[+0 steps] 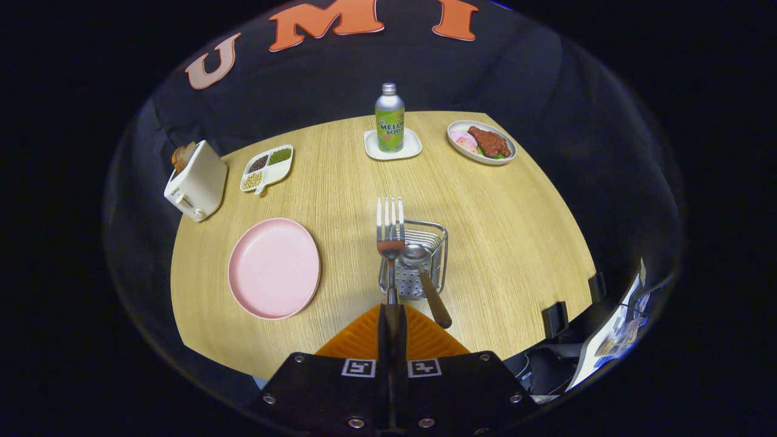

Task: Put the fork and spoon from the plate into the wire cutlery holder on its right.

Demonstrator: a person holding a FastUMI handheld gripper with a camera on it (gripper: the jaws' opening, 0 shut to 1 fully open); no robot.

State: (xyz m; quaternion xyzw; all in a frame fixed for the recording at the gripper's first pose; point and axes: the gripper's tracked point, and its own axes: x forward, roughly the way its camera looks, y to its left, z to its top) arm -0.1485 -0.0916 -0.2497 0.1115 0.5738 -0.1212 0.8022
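- Fingers (391, 328) were pressed close together, clamped on the handle of the fork (390, 233), which stuck straight out ahead of them with its tines pointing away.
- Fork tines hung above the near left part of the wire cutlery holder (425, 258); whether the fork touched the holder could not be told.
- Just beside the fork, the spoon (425, 276) already leaned inside the holder, bowl up against the wire and handle slanting out toward the fingers.
- Left of the holder, the pink plate (274, 267) lay bare on the wooden worktop (516, 243), with no cutlery on it.
- Judged from this, the spoon's part looked done and the fork was lifted but not yet dropped in; lowering and releasing it was what remained.
- Farther off stood a toaster (195, 180), a divided snack dish (268, 167), a drinks bottle (389, 118) on a white coaster (393, 147), and a plate of food (482, 142) at the far edge.
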